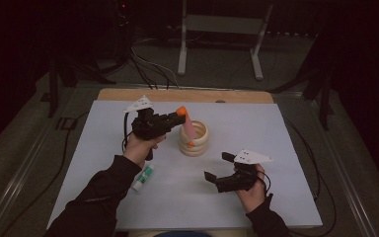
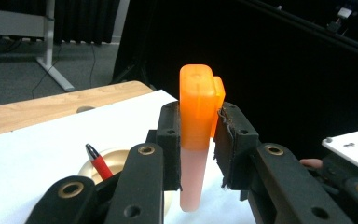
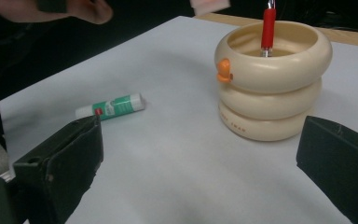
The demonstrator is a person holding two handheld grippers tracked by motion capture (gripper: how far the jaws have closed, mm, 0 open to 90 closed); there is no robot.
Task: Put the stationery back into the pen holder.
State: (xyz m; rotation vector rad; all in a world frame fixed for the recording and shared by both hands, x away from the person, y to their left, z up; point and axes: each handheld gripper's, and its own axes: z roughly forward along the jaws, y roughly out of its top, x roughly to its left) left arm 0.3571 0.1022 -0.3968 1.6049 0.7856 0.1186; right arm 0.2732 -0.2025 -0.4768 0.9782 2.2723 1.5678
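1. The left gripper (image 1: 175, 118) is raised over the worktop (image 1: 276, 148), and its fingers (image 2: 170, 135) are clenched on a marker (image 2: 196, 135).
2. The marker has an orange cap and a pale pink barrel. In the left gripper view it stands upright between the fingers, with the cap above them and the barrel hanging below.
3. In the high view the marker tilts, its lower end over the holder (image 1: 194, 138). Whether it touches the holder I cannot tell.
4. The holder is cream, shaped like three stacked rings, with a small orange knob on its side. It stands near the middle of the worktop.
5. A red pen (image 3: 268, 28) stands inside the holder, leaning on its far wall.
6. The right gripper (image 1: 224, 172) is low over the near right part of the worktop, well apart from the holder. Its fingers (image 3: 63, 161) are spread wide and released, with nothing between them.
7. A glue stick (image 3: 112, 106), green and white, lies flat on the worktop, left of the holder in the right gripper view and near the left forearm in the high view.
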